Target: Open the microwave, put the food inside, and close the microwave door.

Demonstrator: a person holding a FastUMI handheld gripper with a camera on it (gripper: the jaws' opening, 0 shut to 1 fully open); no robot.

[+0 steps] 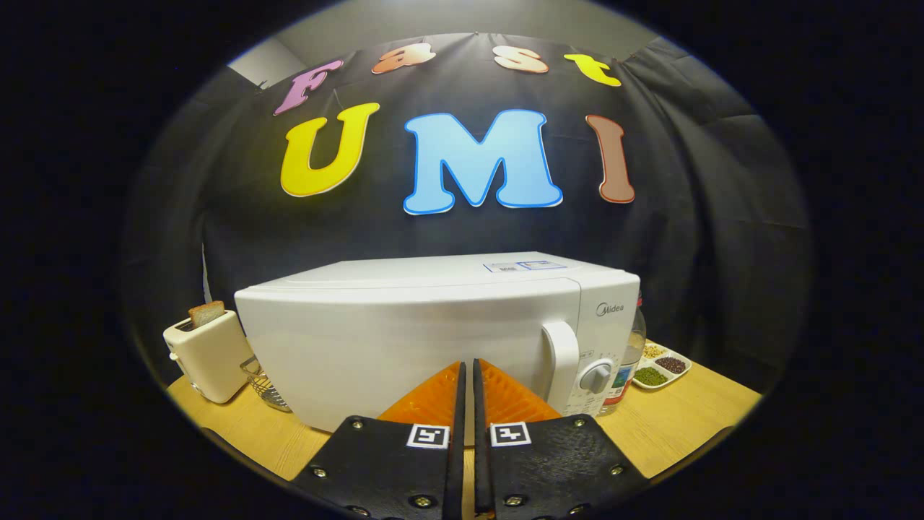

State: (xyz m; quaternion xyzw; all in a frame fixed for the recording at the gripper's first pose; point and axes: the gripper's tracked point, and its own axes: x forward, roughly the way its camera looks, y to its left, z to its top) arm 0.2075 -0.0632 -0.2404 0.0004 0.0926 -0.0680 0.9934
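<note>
One microwave (433, 339), door closed, upright on the wooden surface (678, 426) just beyond the fingers. Gripper (467, 379) level, aimed at the door left of its handle (563, 365) — fingers nearly together, holding nothing. One toaster (208, 354) with one slice (206, 313); one bottle (629, 357); one divided dish (663, 367).

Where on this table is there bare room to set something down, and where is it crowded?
Bare wood lies in front of the seed tray, right of the shut gripper. A smaller patch lies before the toaster. Crowded: wire basket wedged between toaster and closed microwave; bottle between microwave and tray.
</note>
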